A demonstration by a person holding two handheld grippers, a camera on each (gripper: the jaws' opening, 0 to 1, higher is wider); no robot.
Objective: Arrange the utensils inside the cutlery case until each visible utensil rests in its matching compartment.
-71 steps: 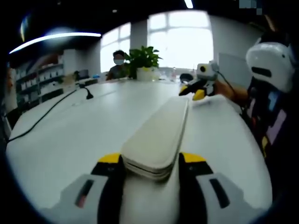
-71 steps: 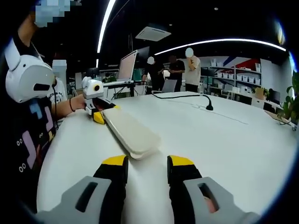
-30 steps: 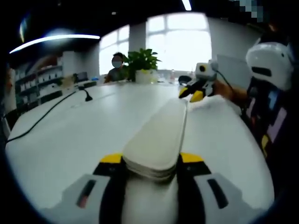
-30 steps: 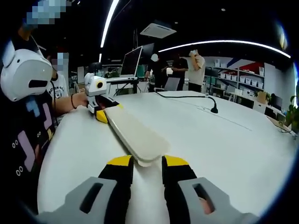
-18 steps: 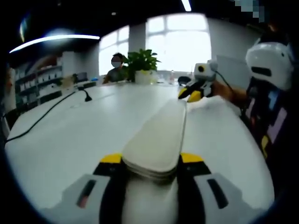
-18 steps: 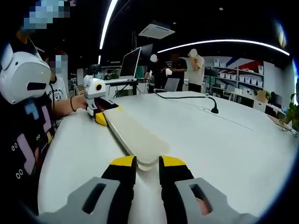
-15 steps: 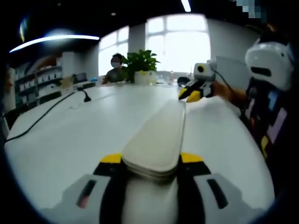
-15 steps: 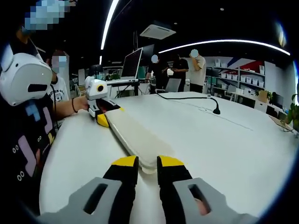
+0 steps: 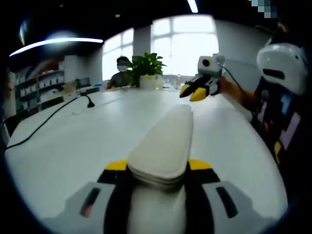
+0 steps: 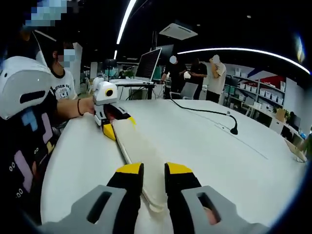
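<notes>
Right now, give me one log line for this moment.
left gripper: shut on case near end | right gripper: jaws narrow, over far end, grip unclear | case: closed, flat on table

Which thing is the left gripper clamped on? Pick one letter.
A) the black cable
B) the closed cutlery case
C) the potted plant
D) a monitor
B: the left gripper has its jaws pressed against both sides of the beige closed cutlery case at its near end.

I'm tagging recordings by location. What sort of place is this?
Likely an open-plan office or lab: a large white table with a desk microphone, a big monitor, storage shelves, and people standing in the background.
</notes>
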